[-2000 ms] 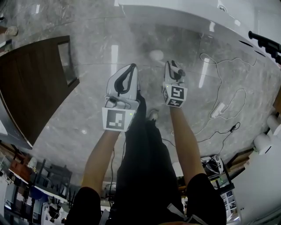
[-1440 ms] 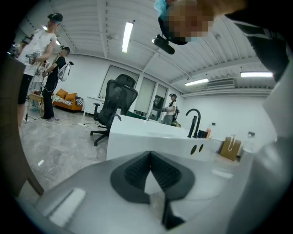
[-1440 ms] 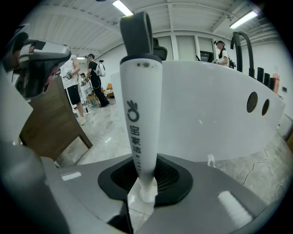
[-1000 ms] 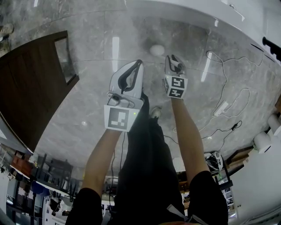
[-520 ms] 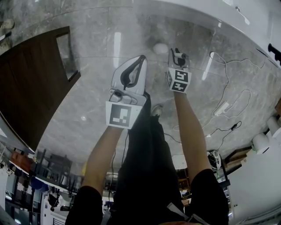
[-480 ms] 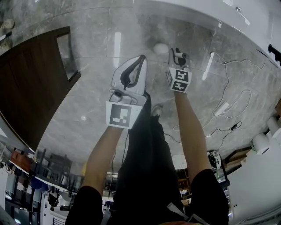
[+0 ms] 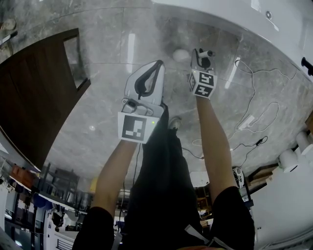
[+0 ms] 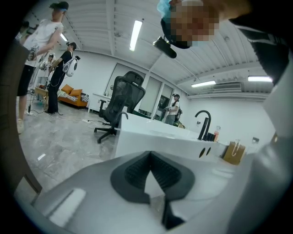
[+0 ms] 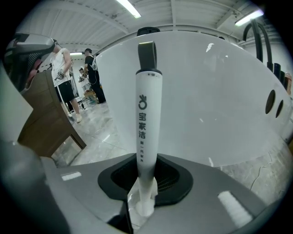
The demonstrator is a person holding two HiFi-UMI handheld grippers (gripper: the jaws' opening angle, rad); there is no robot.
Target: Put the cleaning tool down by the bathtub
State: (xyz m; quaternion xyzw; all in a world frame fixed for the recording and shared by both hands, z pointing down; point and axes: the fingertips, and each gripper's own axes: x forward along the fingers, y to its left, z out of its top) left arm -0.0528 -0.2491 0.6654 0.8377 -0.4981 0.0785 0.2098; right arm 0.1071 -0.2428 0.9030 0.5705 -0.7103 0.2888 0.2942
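The cleaning tool (image 9: 146, 123) is a white stick handle with a dark tip and printed characters. It stands upright between the jaws of my right gripper (image 9: 147, 167), which is shut on its lower end. The white bathtub (image 9: 219, 100) wall fills the right gripper view just behind the tool. In the head view my right gripper (image 7: 201, 53) reaches out over the grey floor toward the bathtub (image 7: 230, 14) rim at top right. My left gripper (image 7: 155, 66) hangs beside it with its tips together and nothing held. The left gripper (image 8: 150, 155) faces the bathtub (image 8: 151, 141) too.
A dark wooden door panel (image 7: 34, 93) stands at the left. Cables (image 7: 254, 117) and a white power strip (image 7: 246, 121) lie on the floor to the right. A black faucet (image 8: 203, 123), a brown bag (image 8: 232, 153), an office chair (image 8: 121, 103) and people (image 8: 41, 50) show behind.
Both grippers have moved forward toward the bathtub, the right one farther, carrying the tool. The bathtub rim now shows larger at the top of the head view.
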